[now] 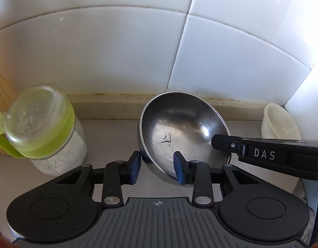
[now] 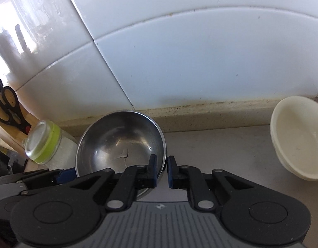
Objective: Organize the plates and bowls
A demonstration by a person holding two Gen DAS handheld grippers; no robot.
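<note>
2 tools clamp the steel bowl (image 1: 185,128) rim: left tool (image 1: 157,168), right tool (image 2: 161,170) marked "DAS".

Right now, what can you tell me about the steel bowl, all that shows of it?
The steel bowl is round, shiny brushed metal with a thin rolled rim, tilted so its inside faces the cameras, near the tiled wall. A few water drops sit inside. It stands between a green-lidded jar and a white bowl. The left claw straddles its near rim; the right claw is closed on the rim at the other side.
</note>
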